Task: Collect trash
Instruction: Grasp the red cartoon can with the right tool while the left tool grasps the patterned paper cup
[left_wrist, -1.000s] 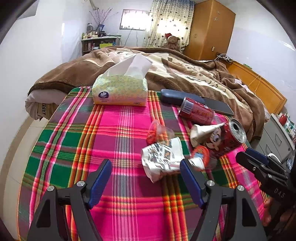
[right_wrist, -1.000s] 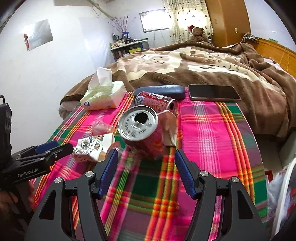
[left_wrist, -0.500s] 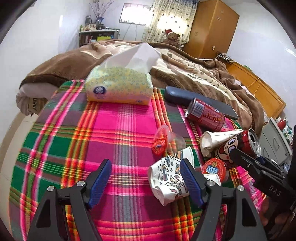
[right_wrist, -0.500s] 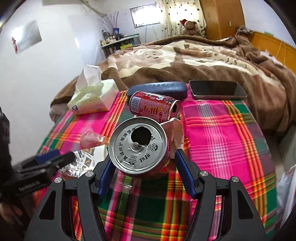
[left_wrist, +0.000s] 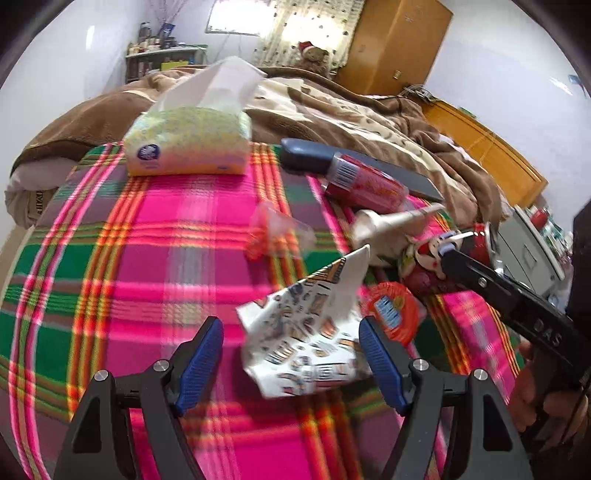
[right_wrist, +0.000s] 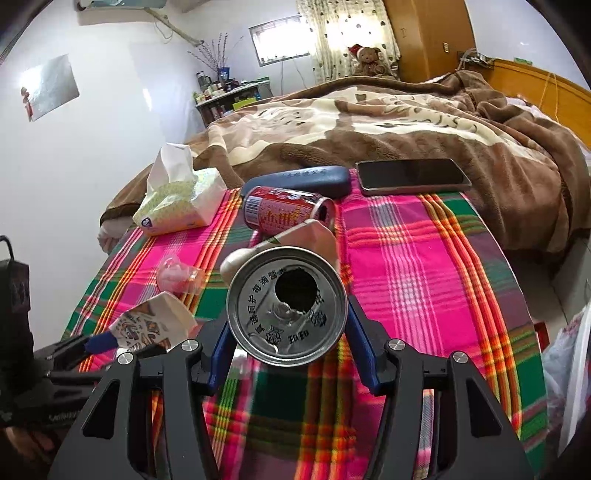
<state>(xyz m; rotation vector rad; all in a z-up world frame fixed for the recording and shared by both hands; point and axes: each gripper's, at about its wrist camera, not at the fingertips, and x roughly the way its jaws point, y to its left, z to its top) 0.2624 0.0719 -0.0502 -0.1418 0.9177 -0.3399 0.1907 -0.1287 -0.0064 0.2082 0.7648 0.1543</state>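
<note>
On the pink, green and orange plaid cloth (left_wrist: 155, 229), the left side holds a soft yellow-green tissue pack (left_wrist: 188, 142) with a white tissue standing out of its top, close to the brown blanket (right_wrist: 424, 122) behind it. Nearer the middle lies a small clear plastic cup with red inside (left_wrist: 275, 236), on its side. The left gripper (left_wrist: 291, 363) hangs low over the cloth with its blue-padded jaws standing apart; a crumpled white printed paper wrapper (left_wrist: 314, 332) lies between them, close against the right pad, with a gap to the left pad. Just right of the wrapper sits a round orange lid with a blue label (left_wrist: 391, 312). Behind these, a red drink can (right_wrist: 286, 214) lies on its side in front of a dark blue oblong case (right_wrist: 299, 181), and a cream paper cone (left_wrist: 388, 225) lies beside the can. Farther right, a dark smartphone (right_wrist: 413, 176) rests flat at the blanket's edge. The right gripper (right_wrist: 288, 343) has just been closing its jaws, and its blue pads now press both sides of a red open-topped drink can (right_wrist: 287, 306), whose silver lid faces the camera above the cloth.
</note>
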